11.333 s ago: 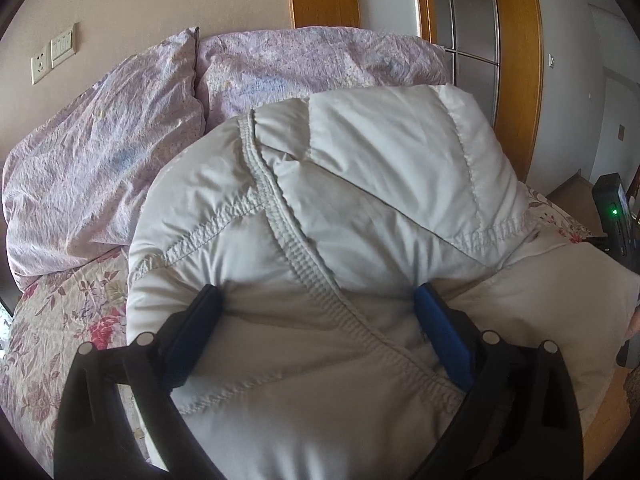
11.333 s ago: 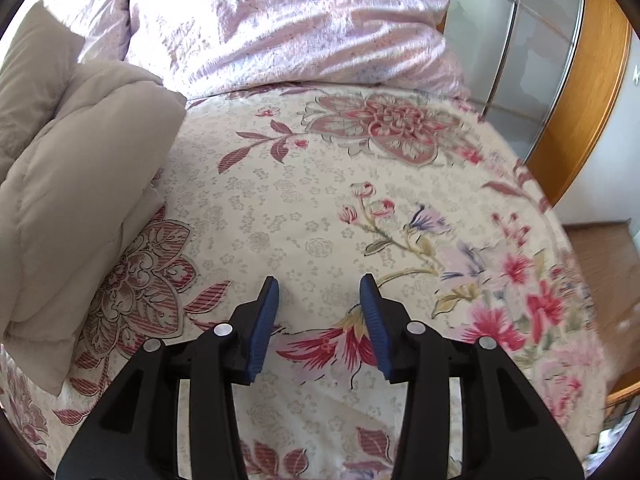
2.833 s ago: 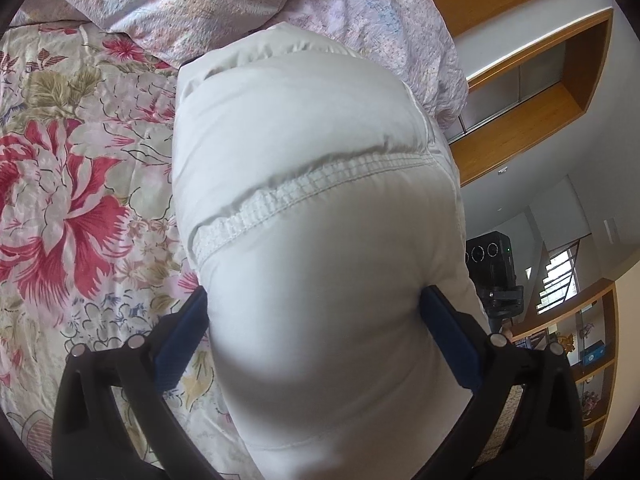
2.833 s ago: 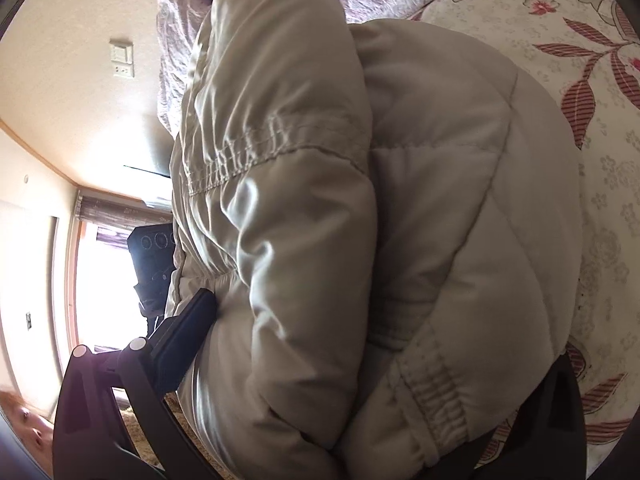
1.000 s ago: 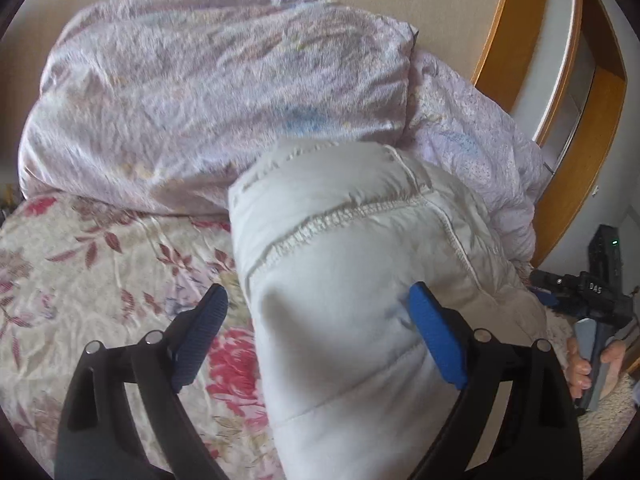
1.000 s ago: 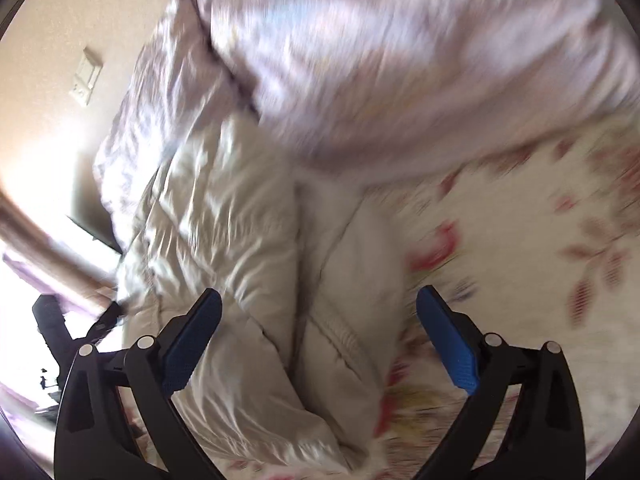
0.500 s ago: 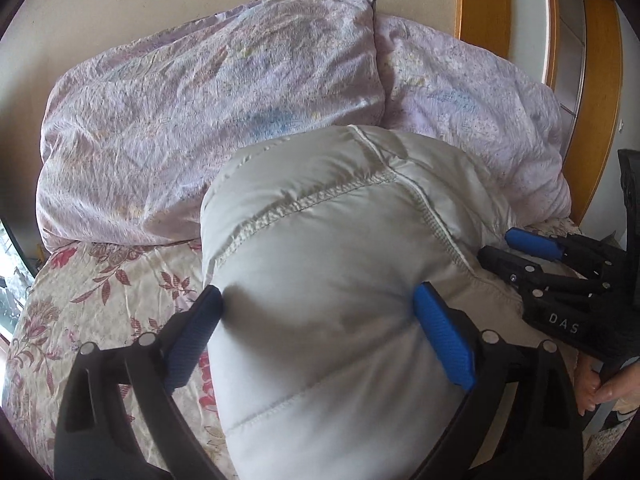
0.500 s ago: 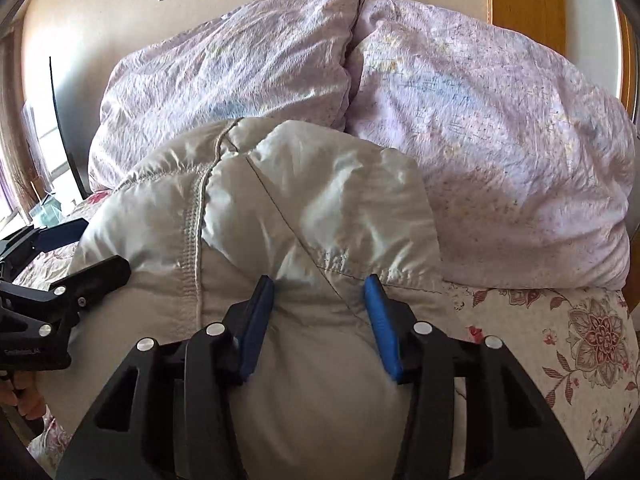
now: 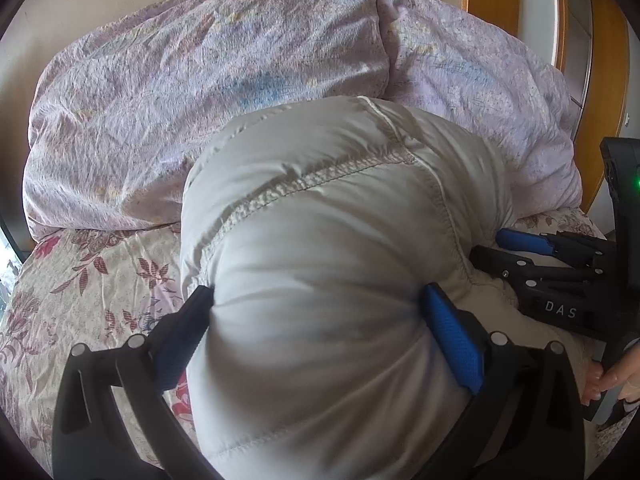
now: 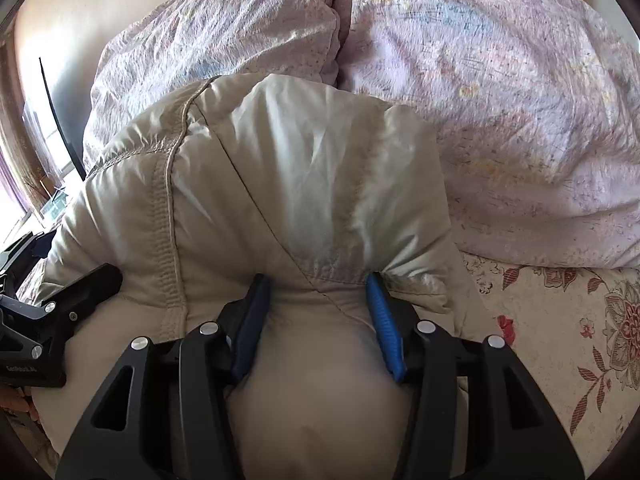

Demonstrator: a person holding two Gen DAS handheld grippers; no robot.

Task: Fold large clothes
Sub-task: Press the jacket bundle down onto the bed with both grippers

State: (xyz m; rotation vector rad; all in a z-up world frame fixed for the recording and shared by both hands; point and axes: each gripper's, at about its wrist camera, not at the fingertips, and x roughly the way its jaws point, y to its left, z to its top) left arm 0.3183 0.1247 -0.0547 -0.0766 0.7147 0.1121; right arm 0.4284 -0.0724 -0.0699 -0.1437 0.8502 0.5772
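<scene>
Both grippers — left gripper (image 9: pixel 316 316) widening, right gripper (image 10: pixel 316 312) freshly tightened — are clamping the folded beige quilted down jacket (image 9: pixel 340 240), now being lowered against the lilac pillows (image 9: pixel 200 92).

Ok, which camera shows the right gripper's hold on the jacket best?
Right wrist view: the right gripper shows both blue pads pinching a fold of the jacket. The left wrist view shows it only side-on at the frame's right edge, fingertips mostly hidden behind the jacket.

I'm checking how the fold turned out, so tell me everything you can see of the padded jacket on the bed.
The padded jacket is pale beige, puffy and quilted, with stitched seams and a gathered band across it. It sits bundled in a thick mound on the flowered bedsheet, its far end against the lilac pillows. The left gripper spans it wide, pads at its sides; the right gripper pinches a fold.
</scene>
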